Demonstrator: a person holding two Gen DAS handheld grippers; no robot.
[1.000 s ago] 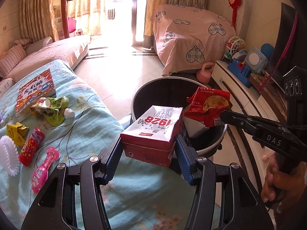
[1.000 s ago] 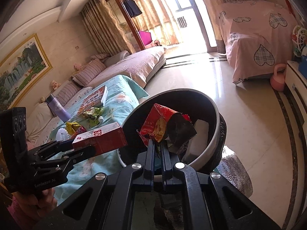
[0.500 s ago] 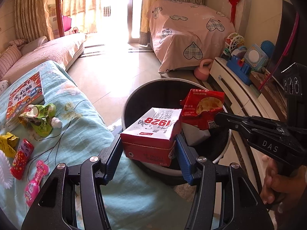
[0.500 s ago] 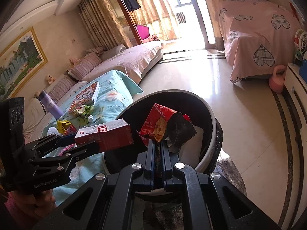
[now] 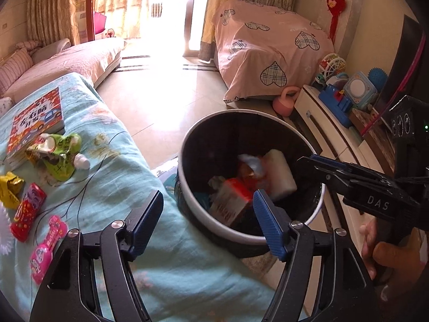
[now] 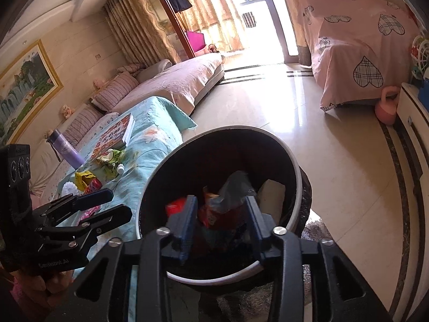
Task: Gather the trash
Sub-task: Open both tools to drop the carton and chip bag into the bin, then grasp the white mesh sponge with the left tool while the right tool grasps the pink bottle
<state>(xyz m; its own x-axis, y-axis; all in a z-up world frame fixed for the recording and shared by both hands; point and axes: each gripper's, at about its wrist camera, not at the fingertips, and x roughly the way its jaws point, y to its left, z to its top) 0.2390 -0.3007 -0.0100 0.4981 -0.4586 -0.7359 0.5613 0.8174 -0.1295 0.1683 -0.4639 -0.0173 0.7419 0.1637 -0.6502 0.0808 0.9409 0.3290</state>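
Dropping trash: both grippers' jaws opening, empty, over bin [image 5: 187,187] so carton [image 5: 228,204] & snack bag [image 6: 222,209] fall in

Down in the round black trash bin with the white rim [image 5: 187,201], the red-and-white carton [image 5: 228,204] is a blur, its print unreadable. Beside it in the bin, the crumpled red snack bag [image 6: 222,209] is smeared too, and the right gripper's blue-padded fingers [image 6: 187,220] cover its sides. The white spiky brush [image 5: 4,230], well left of the bin on the teal cloth, is sliced off by the picture's edge. The yellow wrapper [image 5: 9,190] near it is partly cut as well. The hand [image 5: 388,257] right of the bin shows only fingers; the rest runs out of view.
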